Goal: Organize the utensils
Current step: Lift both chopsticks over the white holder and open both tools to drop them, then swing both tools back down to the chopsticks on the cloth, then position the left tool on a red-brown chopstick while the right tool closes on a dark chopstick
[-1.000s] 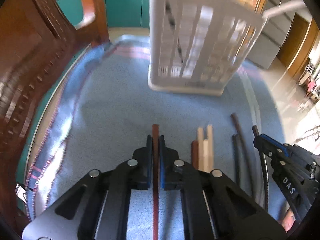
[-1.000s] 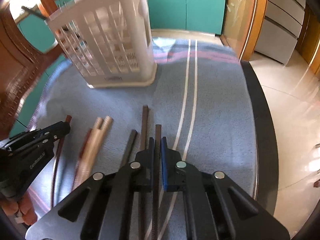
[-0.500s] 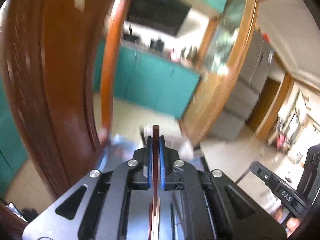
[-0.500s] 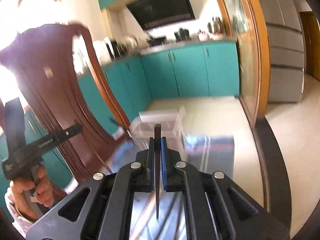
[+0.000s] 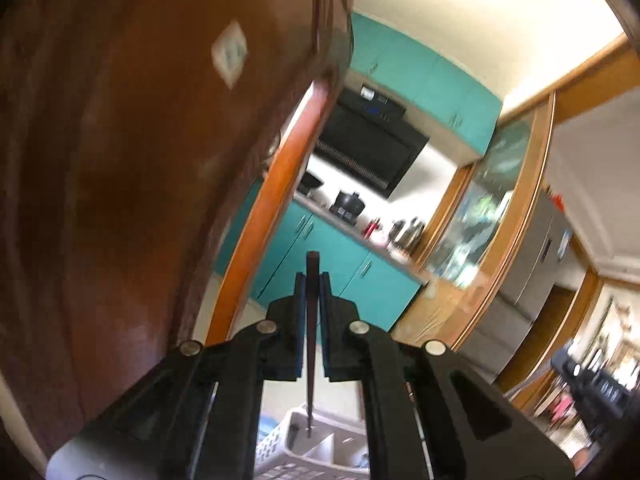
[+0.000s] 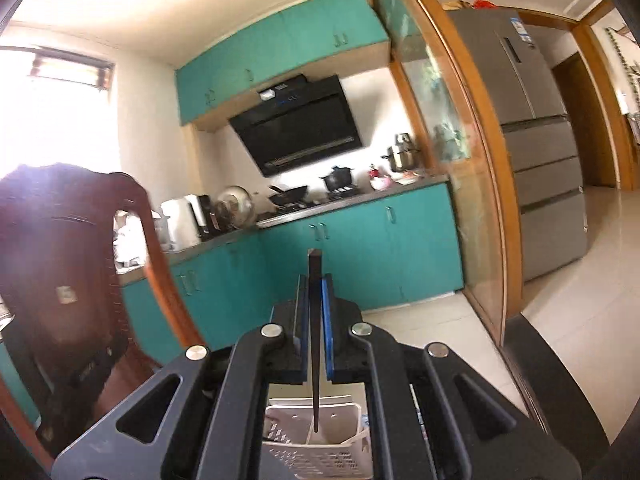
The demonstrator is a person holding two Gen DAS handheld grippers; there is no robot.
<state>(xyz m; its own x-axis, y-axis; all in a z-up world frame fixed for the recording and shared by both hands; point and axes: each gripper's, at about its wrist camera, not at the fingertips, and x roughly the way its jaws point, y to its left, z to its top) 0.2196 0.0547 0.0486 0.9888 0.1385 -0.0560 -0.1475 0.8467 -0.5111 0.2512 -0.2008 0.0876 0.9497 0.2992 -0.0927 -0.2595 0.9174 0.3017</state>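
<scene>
One second ago both tongs were low over the blue cloth on the tabletop, each already closed on one dark chopstick among the others lying there. Now the left tongs [image 5: 312, 280] and the right tongs [image 6: 315, 282] are lifted and point level toward the kitchen, and each chopstick hangs with its thin end down over the white utensil basket [image 6: 340, 460]. I judge that the lifting is done and the lowering into a compartment is next. Counted now: two tongs, two chopsticks, the reddish one [image 5: 311, 320] left and the dark one [image 6: 315, 320] right, and one basket.
</scene>
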